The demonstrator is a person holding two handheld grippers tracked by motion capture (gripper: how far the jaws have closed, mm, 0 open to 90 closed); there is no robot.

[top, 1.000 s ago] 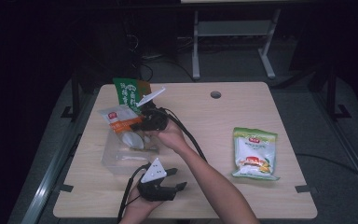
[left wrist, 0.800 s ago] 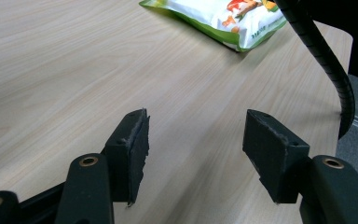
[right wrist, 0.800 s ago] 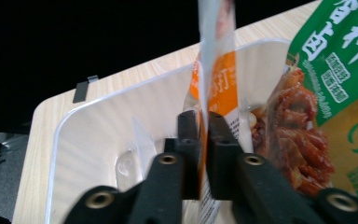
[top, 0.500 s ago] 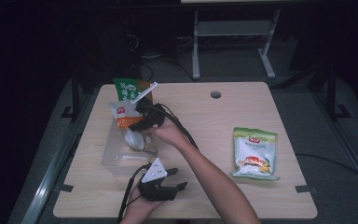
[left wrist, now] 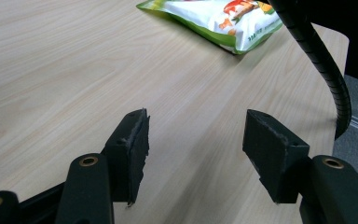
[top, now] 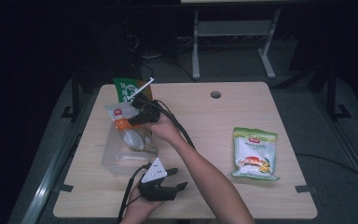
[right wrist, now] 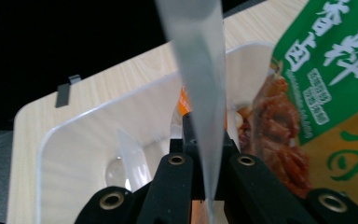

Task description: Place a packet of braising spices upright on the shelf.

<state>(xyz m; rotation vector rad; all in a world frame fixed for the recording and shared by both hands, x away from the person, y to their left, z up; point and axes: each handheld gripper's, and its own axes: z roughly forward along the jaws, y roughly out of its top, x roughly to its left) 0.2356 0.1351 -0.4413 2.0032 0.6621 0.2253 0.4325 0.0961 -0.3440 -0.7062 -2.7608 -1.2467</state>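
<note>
We hold the right gripper (top: 137, 117) over the clear plastic bin (top: 116, 161) at the table's (top: 261, 200) far left, its jaws pinched tight on the edge of a small clear packet with an orange label (top: 121, 122). In the right gripper view that film (right wrist: 200, 93) rises straight up from between the jaws, so the packet hangs below the grip, ready to go down into the bin (right wrist: 74, 154) just ahead of the jaws. A green snack pouch (right wrist: 326, 93) stands just to the right of the jaws in that view, leaning at the bin's far side (top: 127, 88).

We rest the left gripper (top: 170, 186) on the table at the near edge, beside the bin; its jaws stand well apart with nothing between them, only bare wood ahead and a green-and-white snack bag (left wrist: 214, 18) well beyond them. We judge it is parked, waiting for that bag (top: 254, 153).

Against the earlier frames, the packet and the right gripper sit slightly differently over the bin; the jaws have loosened and closed again within the last second, the film between them now. The left gripper has not shifted.
</note>
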